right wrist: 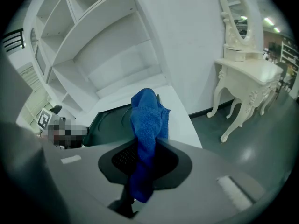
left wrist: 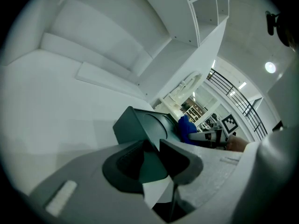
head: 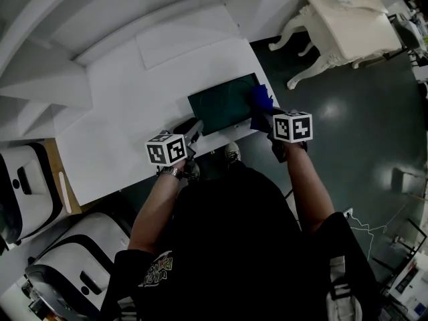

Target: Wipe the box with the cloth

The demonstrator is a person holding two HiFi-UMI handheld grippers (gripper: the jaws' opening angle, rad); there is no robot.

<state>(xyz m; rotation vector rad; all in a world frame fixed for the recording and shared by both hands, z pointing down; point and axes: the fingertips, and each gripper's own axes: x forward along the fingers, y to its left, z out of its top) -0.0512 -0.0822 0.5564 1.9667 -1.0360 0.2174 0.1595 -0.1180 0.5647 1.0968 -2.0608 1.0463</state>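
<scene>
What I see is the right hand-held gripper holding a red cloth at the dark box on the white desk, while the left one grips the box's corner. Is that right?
Not quite: the cloth is blue, not red, as the right gripper view shows. The rest holds: the right hand-held gripper holds it at the dark box on the white desk, and the left hand-held gripper grips the box's corner.
</scene>
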